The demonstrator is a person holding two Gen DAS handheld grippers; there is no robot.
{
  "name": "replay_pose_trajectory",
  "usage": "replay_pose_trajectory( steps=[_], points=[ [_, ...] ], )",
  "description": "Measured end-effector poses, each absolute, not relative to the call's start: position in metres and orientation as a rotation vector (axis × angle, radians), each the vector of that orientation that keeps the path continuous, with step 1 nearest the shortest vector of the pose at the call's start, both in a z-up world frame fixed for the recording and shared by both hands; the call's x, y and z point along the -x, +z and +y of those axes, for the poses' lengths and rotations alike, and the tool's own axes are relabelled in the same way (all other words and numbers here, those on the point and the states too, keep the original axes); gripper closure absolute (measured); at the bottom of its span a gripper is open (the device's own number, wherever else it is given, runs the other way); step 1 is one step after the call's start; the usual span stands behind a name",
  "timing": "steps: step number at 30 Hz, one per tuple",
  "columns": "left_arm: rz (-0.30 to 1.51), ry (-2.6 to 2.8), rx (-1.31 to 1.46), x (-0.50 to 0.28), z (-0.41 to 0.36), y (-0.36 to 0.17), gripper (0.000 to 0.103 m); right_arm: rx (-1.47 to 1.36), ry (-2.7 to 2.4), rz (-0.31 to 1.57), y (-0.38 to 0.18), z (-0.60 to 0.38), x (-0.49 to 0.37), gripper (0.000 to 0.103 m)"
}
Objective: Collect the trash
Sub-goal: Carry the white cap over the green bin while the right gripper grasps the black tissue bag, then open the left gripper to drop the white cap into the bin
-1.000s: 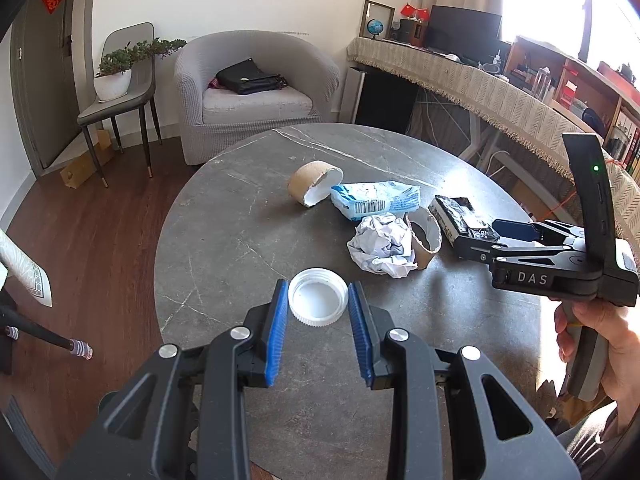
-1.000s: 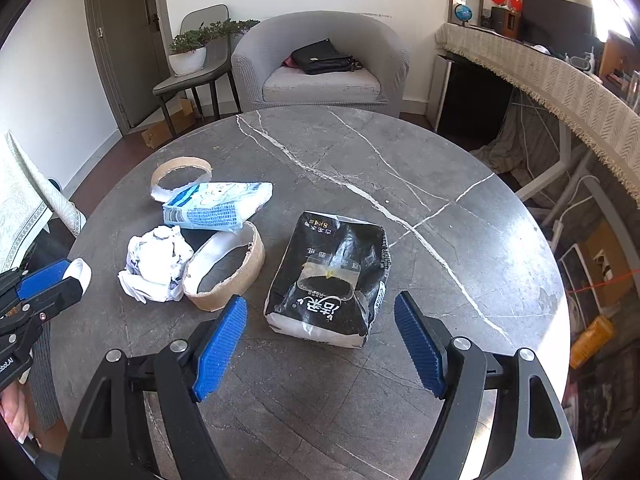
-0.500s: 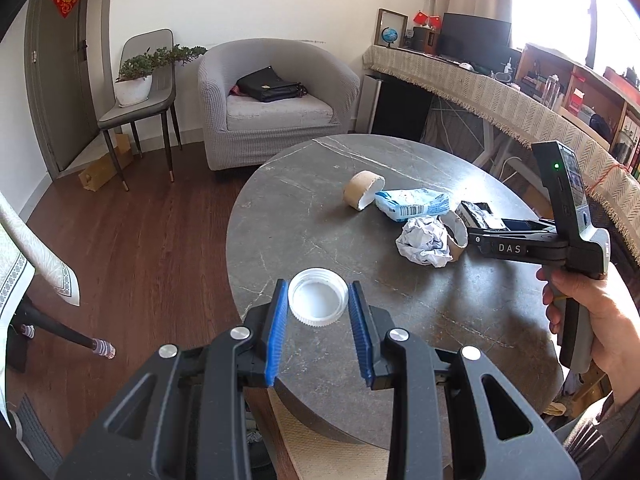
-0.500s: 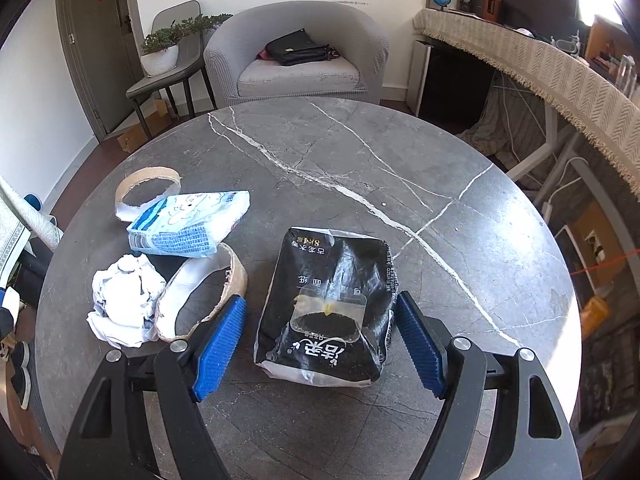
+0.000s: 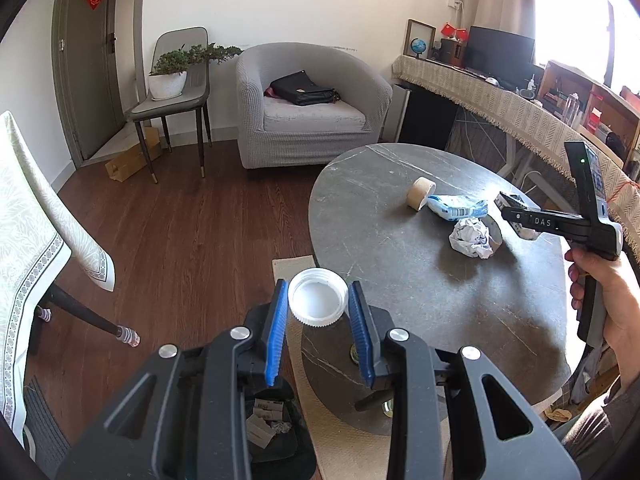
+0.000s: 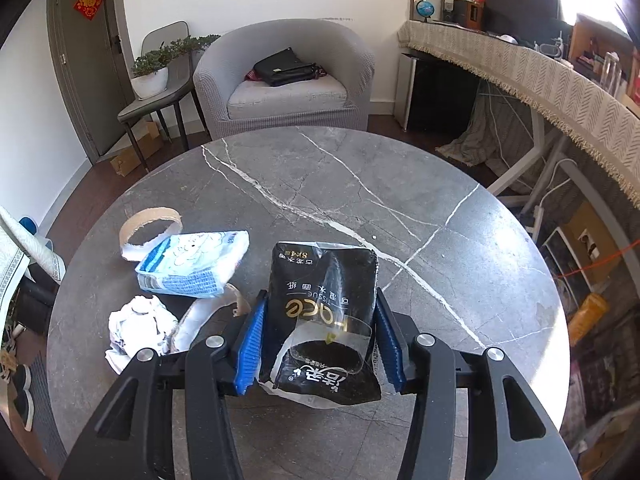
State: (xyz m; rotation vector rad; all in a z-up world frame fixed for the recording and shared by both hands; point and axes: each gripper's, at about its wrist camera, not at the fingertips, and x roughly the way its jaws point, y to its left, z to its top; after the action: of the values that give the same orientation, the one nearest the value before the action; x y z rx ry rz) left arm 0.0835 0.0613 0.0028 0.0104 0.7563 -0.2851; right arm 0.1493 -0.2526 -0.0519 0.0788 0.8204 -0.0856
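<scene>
- Two grippers in play, both loaded.
- Your left gripper [image 5: 318, 322] is clamped on the white cap [image 5: 318, 297]; blue pads touch its ribbed rim on both sides, open side of the cap faces the camera.
- In the left view the cap sits at the 6 o'clock side of centre, off the table [image 5: 400, 300] edge, over floor and rug. A dark bin [image 5: 276, 432] with paper scraps shows below the pads, at 6 o'clock.
- Your right gripper [image 6: 320, 340] has just been closing; its jaws now sit against both sides of the black tissue pack [image 6: 324, 320], pack between the pads, bottom end resting on the table [image 6: 400, 200].
- In the left view your right gripper [image 5: 516, 216] is at 3 o'clock, your hand [image 5: 612, 296] on its handle; the pack is mostly hidden behind it there.
- Left on the table, right view, all at 9 o'clock of the pack: blue tissue pack [image 6: 192, 264], crumpled paper [image 6: 140, 328], a cardboard ring [image 6: 150, 226] behind the blue pack, a second ring [image 6: 208, 316] just beside the crumpled paper and partly under the blue pack.
- Crumpled paper touches the second ring; whether the blue pack touches the black one, can't tell.
- Grey armchair [image 6: 284, 80] with a black bag [image 6: 284, 66] at 12 o'clock, well apart from the table.
</scene>
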Motion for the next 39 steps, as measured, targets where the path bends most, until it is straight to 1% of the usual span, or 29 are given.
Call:
replay_pose_trajectory(
  steps=[9,16,26,39],
  points=[
    [0.792,-0.245,0.010,-0.076,0.088,-0.008,0.070,0.014,0.022,0.755,-0.020,-0.202,-0.136,0.052],
    [0.872,-0.192,-0.013,-0.064,0.107,-0.042,0.070,0.025,0.154,0.741,-0.012,-0.169,-0.128,0.052],
    [0.992,-0.149,0.023,-0.063,0.137,-0.089,0.070,0.034,0.334,0.699,0.007,-0.122,-0.107,0.052],
    [1.172,-0.111,0.021,-0.060,0.166,-0.156,0.070,0.088,0.502,0.734,-0.010,-0.049,-0.102,0.052]
  ],
)
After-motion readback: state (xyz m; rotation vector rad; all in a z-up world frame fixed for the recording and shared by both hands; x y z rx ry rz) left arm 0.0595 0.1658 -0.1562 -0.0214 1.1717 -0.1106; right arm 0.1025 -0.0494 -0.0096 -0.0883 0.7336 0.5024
